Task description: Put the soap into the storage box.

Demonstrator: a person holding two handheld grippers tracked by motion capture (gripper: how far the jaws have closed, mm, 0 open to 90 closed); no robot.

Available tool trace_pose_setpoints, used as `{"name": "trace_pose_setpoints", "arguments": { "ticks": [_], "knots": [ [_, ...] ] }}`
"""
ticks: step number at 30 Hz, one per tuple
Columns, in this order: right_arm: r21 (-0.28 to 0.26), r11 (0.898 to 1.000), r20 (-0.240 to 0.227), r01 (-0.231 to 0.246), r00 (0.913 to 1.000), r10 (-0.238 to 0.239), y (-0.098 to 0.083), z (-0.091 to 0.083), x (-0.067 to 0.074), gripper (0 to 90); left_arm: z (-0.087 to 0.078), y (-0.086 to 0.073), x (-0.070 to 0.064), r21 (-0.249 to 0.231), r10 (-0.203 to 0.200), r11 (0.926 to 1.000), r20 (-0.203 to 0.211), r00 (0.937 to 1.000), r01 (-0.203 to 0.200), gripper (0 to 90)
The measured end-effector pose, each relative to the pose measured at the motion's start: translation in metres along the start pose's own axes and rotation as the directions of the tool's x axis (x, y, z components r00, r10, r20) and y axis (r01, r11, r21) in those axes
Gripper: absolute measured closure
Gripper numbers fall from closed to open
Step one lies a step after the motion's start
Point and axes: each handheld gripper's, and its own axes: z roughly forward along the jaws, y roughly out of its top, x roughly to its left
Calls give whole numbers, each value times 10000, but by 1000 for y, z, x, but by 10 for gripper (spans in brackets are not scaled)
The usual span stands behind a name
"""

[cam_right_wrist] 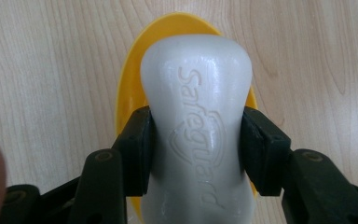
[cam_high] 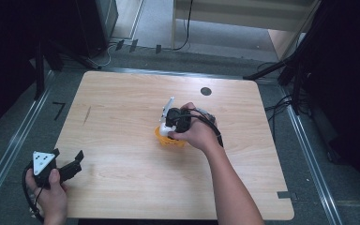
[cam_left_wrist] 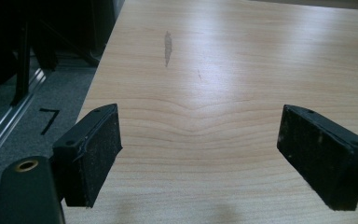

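Left gripper sits at the lower left of the high view, off the table's near-left corner, jaws spread wide with nothing between them; its own view confirms bare wood between the pads. It's idle, hand wrapped around the body, pointing toward frame centre. Moving right: right gripper is at mid-frame, clamped on a white soap bar at its waist, both pads pressing its sides. In the right gripper view the bar hangs directly over a yellow dish, whose rim peeks out behind it along the upper and left edges; can't tell whether the soap touches the dish yet. In the high view the dish is just below and left of the hand. Progress, my read: pick is done, bar is lined up over the dish, what's left is lowering, releasing, backing off. Right forearm comes in from bottom centre, angled up-left, wrist bent so the jaws point down.
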Motion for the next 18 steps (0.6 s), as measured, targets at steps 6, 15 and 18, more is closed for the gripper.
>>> {"name": "trace_pose_setpoints", "arguments": {
  "ticks": [6, 15, 18],
  "knots": [
    [157, 9999, -75, 71, 9999, -70, -2, 5, 0, 506, 0, 0, 0, -10, -5, 10000, 4, 10000, 5, 140],
    [157, 9999, 117, 29, 9999, -31, -5, 7, -1, 504, 0, 0, 0, -6, 4, 10000, -9, 10000, -4, 140],
    [-111, 9998, 109, -156, 9998, 157, -7, 5, -1, 473, 0, 0, 0, -9, -2, 10000, 3, 10000, 2, 140]
  ]
}}
